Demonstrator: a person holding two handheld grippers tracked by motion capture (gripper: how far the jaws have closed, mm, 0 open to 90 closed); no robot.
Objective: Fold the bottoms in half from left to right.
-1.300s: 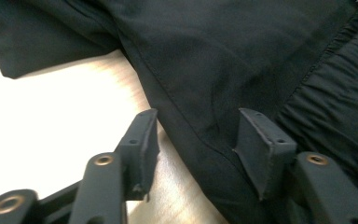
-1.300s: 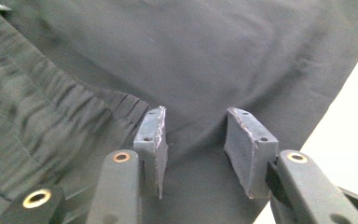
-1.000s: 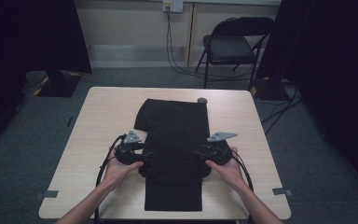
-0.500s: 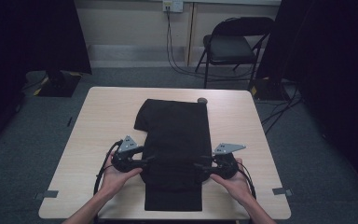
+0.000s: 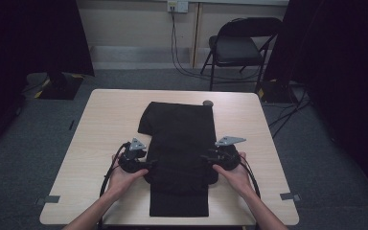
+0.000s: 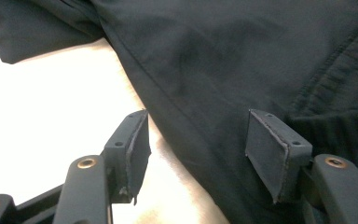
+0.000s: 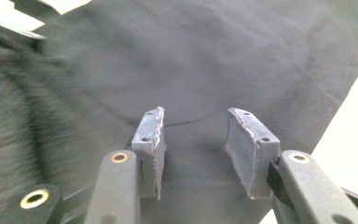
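- High view: the black garment (image 5: 179, 153) lies flat mid-worktop (image 5: 100, 124), lower part folded up, ready for another fold.
- Left gripper (image 6: 196, 140) straddles the garment's left edge, jaws apart, gripping nothing.
- Right gripper (image 7: 193, 144), jaws just narrowing, hovers unclamped above the garment's right side.
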